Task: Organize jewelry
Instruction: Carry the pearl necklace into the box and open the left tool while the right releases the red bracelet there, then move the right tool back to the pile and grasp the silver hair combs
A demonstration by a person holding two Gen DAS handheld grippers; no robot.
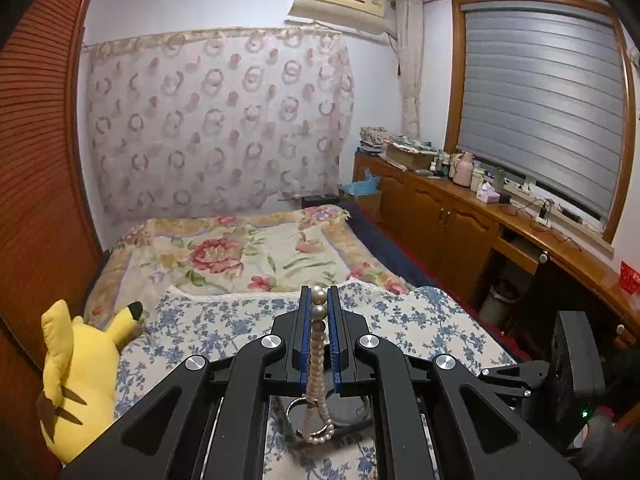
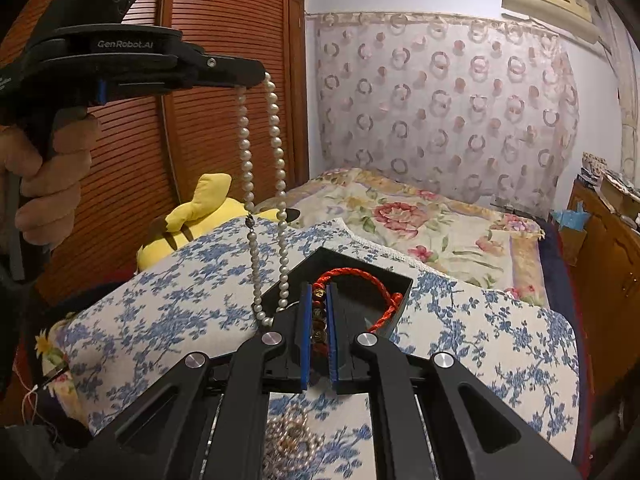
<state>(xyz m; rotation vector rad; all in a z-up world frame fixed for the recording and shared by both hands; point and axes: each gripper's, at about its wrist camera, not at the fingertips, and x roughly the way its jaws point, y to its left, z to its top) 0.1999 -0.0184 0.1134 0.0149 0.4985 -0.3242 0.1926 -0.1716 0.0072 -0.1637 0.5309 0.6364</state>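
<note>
My left gripper [image 1: 319, 292] is shut on a pearl necklace [image 1: 318, 344], a few beads pinched between its blue pads. The right wrist view shows the left gripper [image 2: 256, 78] raised at the upper left, the pearl necklace [image 2: 276, 152] dangling from it as a long loop down to the blue-flowered cushion [image 2: 480, 340]. My right gripper [image 2: 319, 288] is shut on a red cord bracelet [image 2: 360, 276] with gold beads, held over an open black box [image 2: 404, 284]. The black box [image 1: 360, 420] also lies under the left gripper, partly hidden.
A heap of pearl jewellery [image 2: 292, 440] lies on the cushion below the right gripper. A yellow plush toy [image 1: 80, 368] sits at the left by the wooden wardrobe [image 1: 36, 160]. A floral bedspread [image 1: 240, 256] stretches beyond. A person's hand [image 2: 48, 168] holds the left gripper's handle.
</note>
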